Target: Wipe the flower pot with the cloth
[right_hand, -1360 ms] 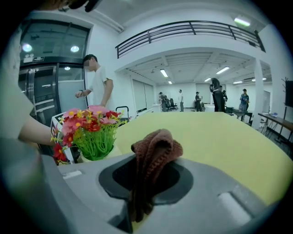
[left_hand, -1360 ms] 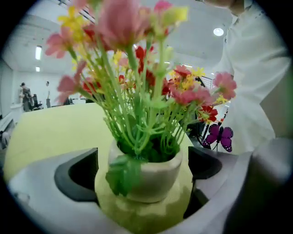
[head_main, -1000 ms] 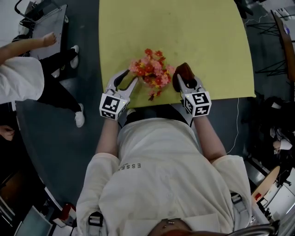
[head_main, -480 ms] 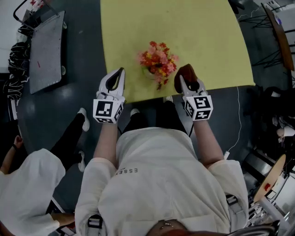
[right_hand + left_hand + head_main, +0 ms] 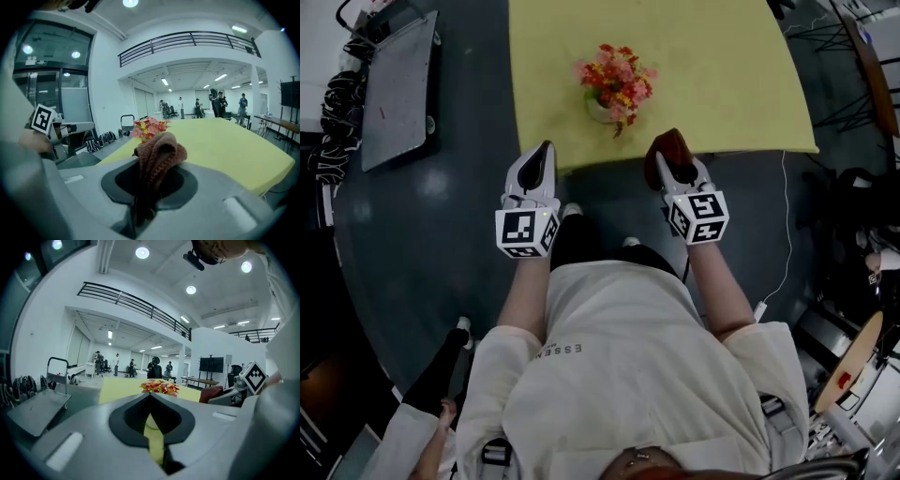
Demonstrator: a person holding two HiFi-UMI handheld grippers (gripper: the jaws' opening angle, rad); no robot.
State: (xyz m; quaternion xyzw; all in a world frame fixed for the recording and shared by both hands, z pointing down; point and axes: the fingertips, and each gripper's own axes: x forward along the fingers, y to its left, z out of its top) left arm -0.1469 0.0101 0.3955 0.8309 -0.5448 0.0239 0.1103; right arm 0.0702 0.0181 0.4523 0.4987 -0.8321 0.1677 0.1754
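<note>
Wearer: a cream shirt [image 5: 628,375] fills the bottom of the head view, with a bare forearm running to each claw.
Marker cubes: white boxes with black square patterns, one on the left claw [image 5: 525,232] and one on the right [image 5: 698,216].
Left claw [image 5: 544,155]: smooth grey-white shells clenched tip to tip with nothing gripped. Its own view shows only a thin slit behind the tips, with yellow table showing through.
Right claw [image 5: 673,161]: clamped on the cloth [image 5: 667,148], a reddish-brown, coarse-knit bundle that bulges above the jaws. The ribbed weave is visible only in the right gripper view.
Table [image 5: 722,75]: a flat, matte yellow top. Both claws sit at its near edge in the head view.
Flower pot [image 5: 602,108]: small, pale and rounded, it stands on the table beyond the claws, between their lines and apart from both.
Flowers [image 5: 616,77]: a dense cluster of red, pink and orange blooms covering most of the pot.
Trolley [image 5: 394,89]: a grey flat deck on the dark floor, left of the table.
Hall: only the gripper views show a railed balcony, ceiling lights and distant standing people.
</note>
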